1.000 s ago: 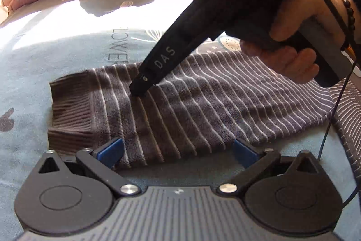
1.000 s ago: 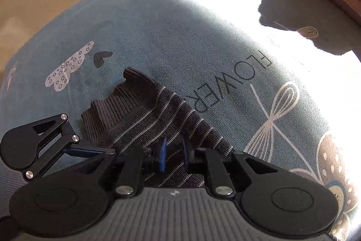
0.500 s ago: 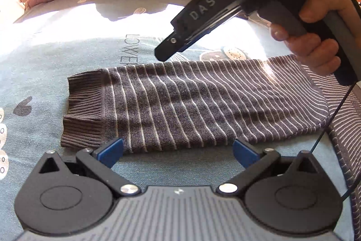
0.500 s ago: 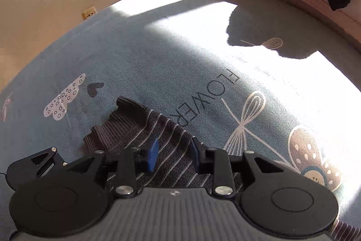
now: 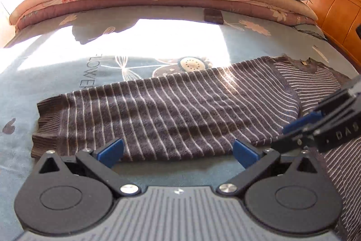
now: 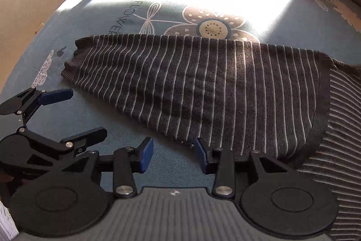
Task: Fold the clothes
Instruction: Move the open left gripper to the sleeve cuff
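Striped sweater (image 5: pixel 171 114) lies flat on the bed (image 5: pixel 45 83), one sleeve (image 6: pixel 191 92) stretched out sideways across the blue sheet. Left gripper (image 5: pixel 178 150) wide open, empty, just short of the sleeve's near edge. Right gripper (image 6: pixel 172 156) empty, jaws opening, above the same edge.

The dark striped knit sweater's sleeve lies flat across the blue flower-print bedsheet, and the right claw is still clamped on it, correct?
Not quite. The right claw holds nothing: its jaws are opening with only blue flower-print bedsheet between them, as the right wrist view shows. The dark striped knit sweater's sleeve does lie flat across that sheet.
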The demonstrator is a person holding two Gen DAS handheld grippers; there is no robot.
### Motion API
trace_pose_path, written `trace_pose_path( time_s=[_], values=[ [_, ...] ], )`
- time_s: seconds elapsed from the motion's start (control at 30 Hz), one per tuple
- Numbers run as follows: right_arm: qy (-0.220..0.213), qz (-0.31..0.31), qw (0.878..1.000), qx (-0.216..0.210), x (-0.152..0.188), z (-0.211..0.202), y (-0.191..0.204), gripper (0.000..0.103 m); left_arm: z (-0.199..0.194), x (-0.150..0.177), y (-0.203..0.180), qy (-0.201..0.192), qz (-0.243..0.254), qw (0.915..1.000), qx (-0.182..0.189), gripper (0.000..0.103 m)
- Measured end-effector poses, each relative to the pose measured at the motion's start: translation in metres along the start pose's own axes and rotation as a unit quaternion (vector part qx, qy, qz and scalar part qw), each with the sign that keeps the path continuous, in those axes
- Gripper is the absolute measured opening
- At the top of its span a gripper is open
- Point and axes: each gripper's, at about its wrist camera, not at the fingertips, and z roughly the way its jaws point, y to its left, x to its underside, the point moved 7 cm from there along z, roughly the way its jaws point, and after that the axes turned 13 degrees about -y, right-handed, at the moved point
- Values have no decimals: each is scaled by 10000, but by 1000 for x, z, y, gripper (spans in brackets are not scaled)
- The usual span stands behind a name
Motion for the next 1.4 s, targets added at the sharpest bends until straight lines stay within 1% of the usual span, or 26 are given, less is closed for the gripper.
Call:
trace_pose_path(
  time_s=[0.07, 0.13, 0.17, 0.23, 0.27, 0.3, 0.37, 0.43, 0.47, 0.53, 0.57, 0.67, 0.7, 0.77, 0.87, 0.97, 1.0, 1.07, 1.1, 1.17, 1.23, 1.27, 1.3, 1.33, 1.4],
  values=[
    [-4, 182, 9998, 24, 20, -16, -15, 47, 21, -8, -11, -78, 118, 9999, -43, 102],
    [-30, 372, 9993, -2, 33, -31, -28, 47, 41, -10, -15, -41, 187, 9997, -158, 102],
    [-70, 466, 9989, -14, 38, -40, -36, 47, 51, -6, -15, 112, 128, 9997, -192, 102],
    [-188, 547, 9983, -21, 45, -59, -51, 48, 66, 10, -8, 604, -272, 9974, -300, 102],
    [-275, 545, 9981, 11, 48, -69, -59, 50, 69, 19, -4, 771, -511, 9949, -392, 102],
    [-363, 546, 9978, 58, 51, -78, -67, 53, 64, 26, -1, 753, -678, 9936, -506, 102],
    [-475, 560, 9972, 124, 58, -94, -84, 55, 53, 34, -3, 785, -621, 9928, -658, 102],
    [-551, 571, 9966, 210, 68, -110, -104, 55, 47, 36, -8, 1043, -487, 9895, -871, 102],
    [-557, 592, 9964, 220, 72, -116, -111, 55, 44, 32, -11, 1029, -551, 9894, -863, 102],
    [-552, 653, 9959, 287, 83, -127, -129, 56, 42, 14, -19, 733, -607, 9928, -734, 102],
    [-544, 675, 9957, 318, 89, -131, -136, 56, 46, 5, -22, 610, -511, 9942, -729, 102],
    [-440, 737, 9952, 474, 106, -135, -154, 57, 70, -23, -31, 314, -312, 9967, -677, 102],
    [-389, 754, 9951, 510, 111, -134, -157, 57, 82, -29, -31, 292, -351, 9969, -639, 102],
    [-292, 783, 9948, 575, 121, -132, -162, 57, 101, -29, -24, 378, -494, 9959, -649, 102],
    [-217, 768, 9952, 574, 129, -130, -161, 58, 116, -13, -1, 684, -913, 9898, -858, 102],
    [-69, 787, 9952, 585, 137, -123, -160, 63, 103, -11, 20, 607, -946, 9870, -1147, 102],
    [-23, 796, 9951, 588, 139, -121, -159, 63, 98, -11, 27, 565, -986, 9859, -1232, 102],
    [97, 844, 9947, 586, 146, -114, -159, 63, 84, -15, 41, 398, -1218, 9830, -1318, 102],
    [176, 896, 9940, 597, 149, -111, -159, 63, 79, -17, 45, 313, -1333, 9824, -1273, 102],
    [331, 1017, 9923, 629, 156, -104, -158, 63, 72, -21, 49, 181, -1405, 9826, -1199, 102],
    [513, 1150, 9898, 670, 163, -97, -157, 63, 76, -15, 51, 292, -1377, 9836, -1126, 102],
    [588, 1200, 9886, 690, 166, -94, -156, 64, 78, -12, 52, 348, -1362, 9841, -1089, 102],
    [598, 1179, 9887, 706, 167, -92, -154, 69, 80, -9, 53, 376, -1355, 9843, -1065, 102],
    [608, 1159, 9888, 722, 167, -90, -151, 72, 80, -6, 54, 334, -1363, 9843, -1071, 102],
    [661, 1133, 9885, 748, 168, -87, -147, 82, 81, 0, 57, 251, -1381, 9841, -1084, 102]
  ],
)
